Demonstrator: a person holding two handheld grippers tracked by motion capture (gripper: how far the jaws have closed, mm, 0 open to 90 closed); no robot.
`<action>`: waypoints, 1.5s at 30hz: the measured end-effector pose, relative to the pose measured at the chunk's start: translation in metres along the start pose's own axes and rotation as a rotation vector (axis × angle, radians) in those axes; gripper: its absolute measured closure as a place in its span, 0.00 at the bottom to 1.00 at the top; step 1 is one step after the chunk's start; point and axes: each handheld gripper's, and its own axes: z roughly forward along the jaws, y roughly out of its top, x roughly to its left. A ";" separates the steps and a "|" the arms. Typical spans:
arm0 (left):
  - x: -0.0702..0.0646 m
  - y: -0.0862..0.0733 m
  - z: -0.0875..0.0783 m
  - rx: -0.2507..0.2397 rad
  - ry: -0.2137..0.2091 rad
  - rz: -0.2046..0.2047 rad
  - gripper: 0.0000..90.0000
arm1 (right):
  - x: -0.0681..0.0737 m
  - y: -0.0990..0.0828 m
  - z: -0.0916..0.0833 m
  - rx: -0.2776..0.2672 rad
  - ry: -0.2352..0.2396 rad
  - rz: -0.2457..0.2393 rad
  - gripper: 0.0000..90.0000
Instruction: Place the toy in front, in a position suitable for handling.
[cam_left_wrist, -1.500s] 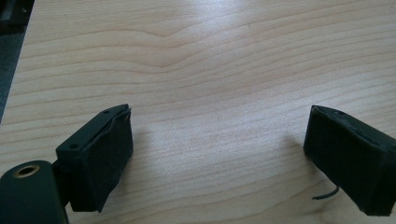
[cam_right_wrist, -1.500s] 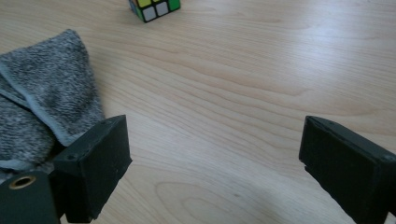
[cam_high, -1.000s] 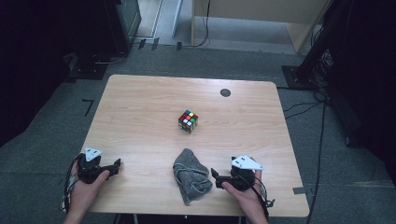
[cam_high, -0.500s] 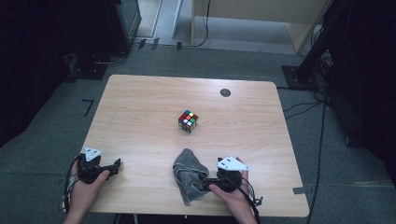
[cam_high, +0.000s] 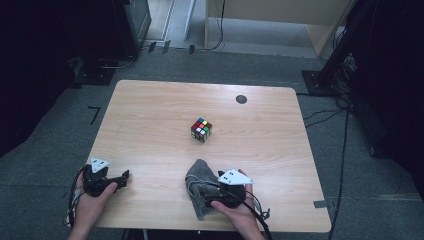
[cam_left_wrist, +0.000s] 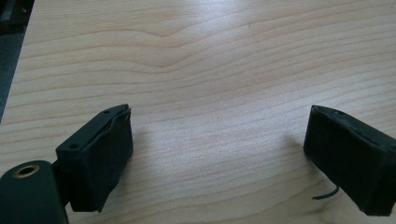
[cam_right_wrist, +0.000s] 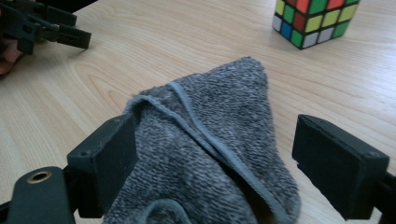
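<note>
Right gripper view puts the cloth (cam_right_wrist: 210, 154) squarely between the right tool's (cam_right_wrist: 215, 161) two jaws, which stand wide apart on either side of the crumpled grey heap and not yet closed on it; that straddling pose looks like the set-up for a pinch on the bunched fabric. Ahead of this tool and off to its right sits the cube (cam_right_wrist: 315, 21), apart from the cloth's far tip, so a lift or a short drag would probably not disturb it. The high view shows the cloth (cam_high: 197, 182) lying close to the near edge of the surface (cam_high: 150, 115), with the right tool (cam_high: 212, 195) over its near part; little room remains behind the tool, while bare wood stretches ahead of it and to both sides. The left tool (cam_left_wrist: 217, 154) rests low over bare wood, jaws spread wide with nothing between them, well off to the other tool's left (cam_high: 120, 180) and near the surface's corner, seemingly parked out of the way.
</note>
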 end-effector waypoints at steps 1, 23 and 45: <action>0.000 0.000 0.000 0.000 0.000 0.000 0.10 | 0.002 0.000 0.001 0.003 0.004 0.002 0.15; 0.000 0.000 0.000 0.000 0.000 0.000 0.09 | 0.025 -0.016 0.037 0.102 -0.018 -0.106 0.13; -0.001 0.000 0.000 0.000 0.013 -0.014 0.09 | 0.022 -0.021 0.036 0.111 -0.114 -0.139 0.59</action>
